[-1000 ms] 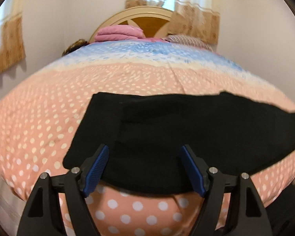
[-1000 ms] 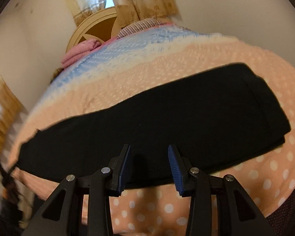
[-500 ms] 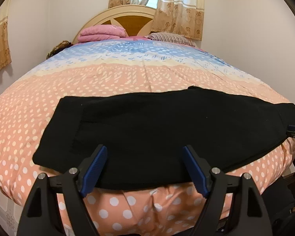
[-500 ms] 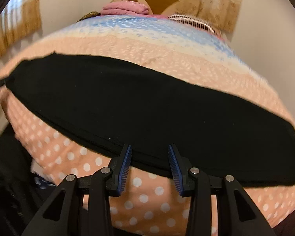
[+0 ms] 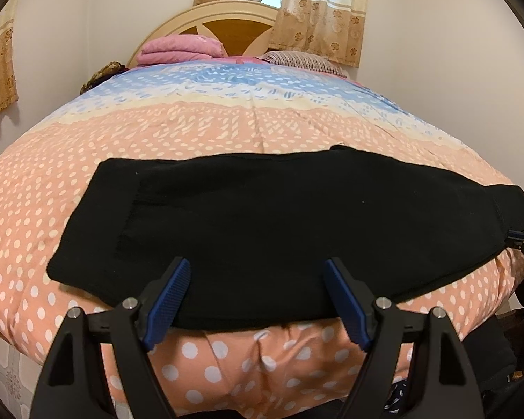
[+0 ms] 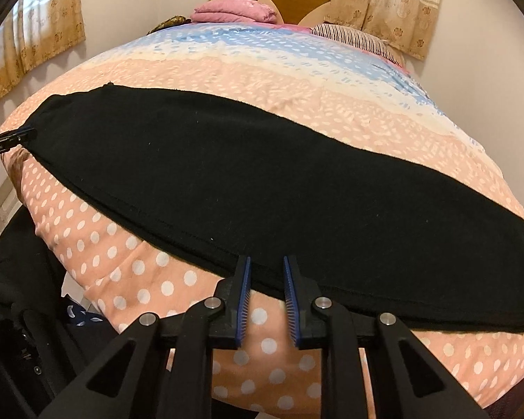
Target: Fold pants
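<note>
**Lining up on the near hem**

Both views have steadied since a second ago. Our left gripper (image 5: 256,296) gapes wide, our right gripper (image 6: 266,300) narrowly released, each just short of the long black knit pants (image 5: 262,223); we should pinch both layers squarely.

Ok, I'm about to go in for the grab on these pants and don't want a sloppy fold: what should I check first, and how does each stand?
1. Pants lying flat on the bedspread: ok, one long black strip, no bunching seen.
2. Left gripper open: ok, fingers wide apart over the near hem.
3. Right gripper open: ok, but the gap is narrow.
4. Right gripper at the near edge: ok, fingertips just reach the hem.
5. Cloth between either pair of fingers: not ok, nothing gripped yet.
6. Both layers aligned at the edges: cannot tell, the black fabric hides the layers.
</note>
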A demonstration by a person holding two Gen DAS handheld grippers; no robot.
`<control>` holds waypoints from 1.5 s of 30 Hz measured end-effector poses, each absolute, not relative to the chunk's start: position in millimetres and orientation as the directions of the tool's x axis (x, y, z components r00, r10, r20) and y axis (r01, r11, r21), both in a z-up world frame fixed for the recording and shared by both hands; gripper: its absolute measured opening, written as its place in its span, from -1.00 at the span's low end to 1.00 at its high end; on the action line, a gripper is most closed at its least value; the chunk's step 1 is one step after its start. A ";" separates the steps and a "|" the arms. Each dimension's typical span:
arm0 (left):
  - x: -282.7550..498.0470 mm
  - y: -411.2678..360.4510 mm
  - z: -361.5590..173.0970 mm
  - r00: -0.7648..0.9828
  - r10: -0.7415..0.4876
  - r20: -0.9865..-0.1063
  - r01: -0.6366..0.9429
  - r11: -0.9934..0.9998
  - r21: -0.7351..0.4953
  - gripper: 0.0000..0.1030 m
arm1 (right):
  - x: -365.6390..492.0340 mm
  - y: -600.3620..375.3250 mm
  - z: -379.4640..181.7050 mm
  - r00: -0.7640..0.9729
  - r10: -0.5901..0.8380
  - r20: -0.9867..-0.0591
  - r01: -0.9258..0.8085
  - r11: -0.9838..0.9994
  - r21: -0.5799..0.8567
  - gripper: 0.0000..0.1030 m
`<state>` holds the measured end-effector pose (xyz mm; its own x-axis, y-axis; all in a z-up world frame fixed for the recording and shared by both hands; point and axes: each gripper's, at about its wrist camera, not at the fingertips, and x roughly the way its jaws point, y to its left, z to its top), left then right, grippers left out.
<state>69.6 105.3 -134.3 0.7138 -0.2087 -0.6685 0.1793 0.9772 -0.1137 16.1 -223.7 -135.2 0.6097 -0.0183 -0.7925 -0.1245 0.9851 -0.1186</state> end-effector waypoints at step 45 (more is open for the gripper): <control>145.6 223.5 -127.1 0.721 -0.175 -0.670 -0.016 0.963 -0.269 -0.65 | 31.9 -199.0 -123.7 0.679 0.089 -0.729 -0.129 0.992 0.001 -0.61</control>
